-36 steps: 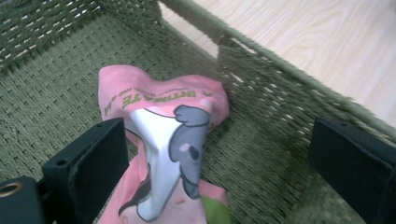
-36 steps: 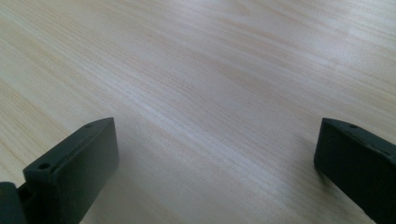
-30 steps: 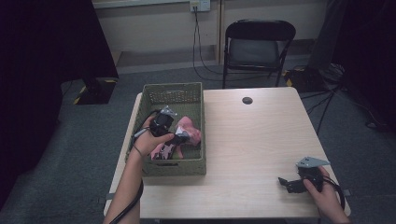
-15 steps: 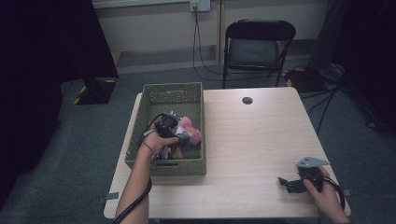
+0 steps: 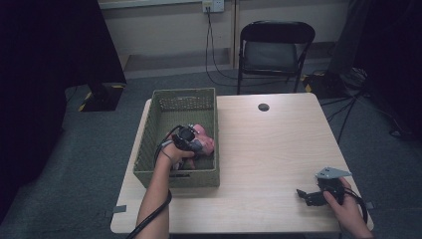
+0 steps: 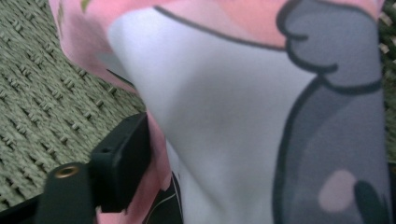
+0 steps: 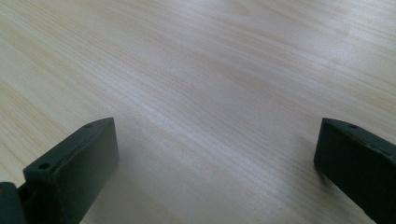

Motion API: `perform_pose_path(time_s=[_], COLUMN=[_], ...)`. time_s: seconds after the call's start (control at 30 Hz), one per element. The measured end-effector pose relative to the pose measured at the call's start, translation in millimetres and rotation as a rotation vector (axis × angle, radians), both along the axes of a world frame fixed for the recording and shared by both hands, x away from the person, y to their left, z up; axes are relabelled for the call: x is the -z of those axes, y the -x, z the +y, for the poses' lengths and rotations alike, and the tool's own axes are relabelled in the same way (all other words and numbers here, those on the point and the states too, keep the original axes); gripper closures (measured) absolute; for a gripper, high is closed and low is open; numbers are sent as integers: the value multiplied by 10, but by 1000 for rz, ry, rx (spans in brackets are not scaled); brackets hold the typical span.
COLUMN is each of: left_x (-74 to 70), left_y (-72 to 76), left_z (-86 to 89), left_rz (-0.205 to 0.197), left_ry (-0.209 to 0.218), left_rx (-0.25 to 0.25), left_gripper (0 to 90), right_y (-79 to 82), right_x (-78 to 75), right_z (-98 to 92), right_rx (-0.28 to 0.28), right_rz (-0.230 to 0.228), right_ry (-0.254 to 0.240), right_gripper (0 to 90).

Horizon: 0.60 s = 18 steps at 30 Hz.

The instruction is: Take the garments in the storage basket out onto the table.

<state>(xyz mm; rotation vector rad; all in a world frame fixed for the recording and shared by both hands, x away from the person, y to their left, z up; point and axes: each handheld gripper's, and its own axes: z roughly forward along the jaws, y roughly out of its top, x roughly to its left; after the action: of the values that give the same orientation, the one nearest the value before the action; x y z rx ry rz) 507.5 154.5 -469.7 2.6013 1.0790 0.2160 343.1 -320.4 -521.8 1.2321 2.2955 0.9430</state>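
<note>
**Left Gripper Closing on Printed Pink Cloth in Woven Basket**

Nearest the person, at the table's near right corner, the right gripper (image 5: 304, 195) is held low over the light wooden table (image 5: 278, 149). In the right gripper view its two black jaws are seen spread wide apart over bare wood grain, with nothing between them.

Further in, the left gripper (image 5: 195, 145) is lowered into the green woven basket (image 5: 149, 144), which is set on the table's left side. A soft pink cloth item (image 5: 205, 144) is lying in the basket's near half, toward its right wall, and the gripper is placed on it. In the left gripper view the cloth item (image 6: 224, 116) is seen very close, printed in pink, white and grey with dark outlines; no writing, brand or label can be read on it. One black finger (image 6: 122, 165) is set against the cloth's left fold; the other finger is hidden by the fabric. The jaws have just been closing with the cloth between them, but whether it is actually pinched cannot be told.

Beyond the basket, a small round black object (image 5: 263, 107) is seen near the table's far edge. A black folding chair (image 5: 276, 47) is placed behind the table, by the wall.
</note>
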Motion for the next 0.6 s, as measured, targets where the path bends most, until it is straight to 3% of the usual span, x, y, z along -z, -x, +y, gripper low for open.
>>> perform_pose_path(time_s=[0.13,0.23,0.33,0.43,0.6], left_x=[61,89,63,39,-3], left_y=[-4,3,17,46,80], left_z=[-21,-35,-46,-64,-19], left_rz=[24,3,9,0,-9], left_ry=[-24,-47,-58,-101,-52], left_rx=[5,8,24,47,-16], left_gripper=[301,322,422,571,656], right_y=[0,0,0,0,0], right_x=[0,0,0,0,0], right_z=[0,0,0,0,0], right_rx=[0,0,0,0,0], right_rz=[0,0,0,0,0], right_ry=[0,0,0,0,0], right_gripper=[0,0,0,0,0])
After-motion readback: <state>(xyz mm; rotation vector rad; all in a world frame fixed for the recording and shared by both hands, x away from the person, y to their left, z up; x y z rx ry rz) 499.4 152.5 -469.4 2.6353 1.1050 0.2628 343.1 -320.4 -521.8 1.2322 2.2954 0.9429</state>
